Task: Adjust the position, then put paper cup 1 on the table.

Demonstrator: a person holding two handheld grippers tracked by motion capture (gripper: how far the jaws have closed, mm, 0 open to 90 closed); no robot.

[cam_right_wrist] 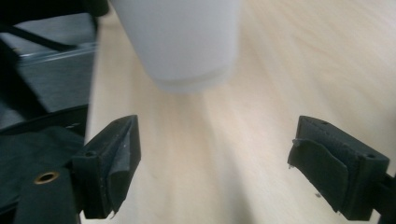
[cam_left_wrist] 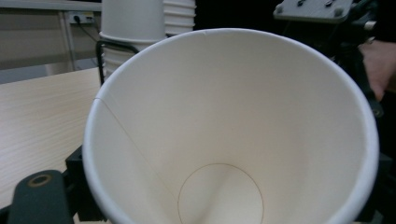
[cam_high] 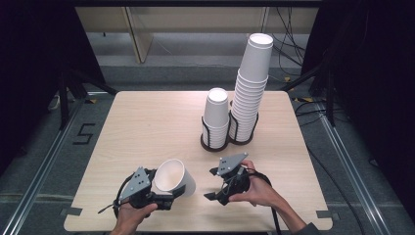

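Note:
A white paper cup [cam_high: 173, 177] hangs tilted over the table's front left, its mouth turned up toward my left gripper [cam_high: 169, 196], which is shut on it. In the left gripper view the cup's open mouth [cam_left_wrist: 224, 121] faces the camera, and one black finger [cam_left_wrist: 39, 196] stands outside its left wall. My right gripper [cam_high: 211, 184] is held just right of the cup, pointing at it, apart from it. In the right gripper view that gripper [cam_right_wrist: 215, 158] stands open with bare table between its fingers, and the cup's base [cam_right_wrist: 182, 42] shows blurred ahead.
On the light wooden table [cam_high: 147, 127], a black wire holder [cam_high: 215, 144] at the back middle carries a short stack of white cups [cam_high: 216, 115] and a tall leaning stack [cam_high: 249, 88]. Those stacks [cam_left_wrist: 133, 18] also appear behind the held cup.

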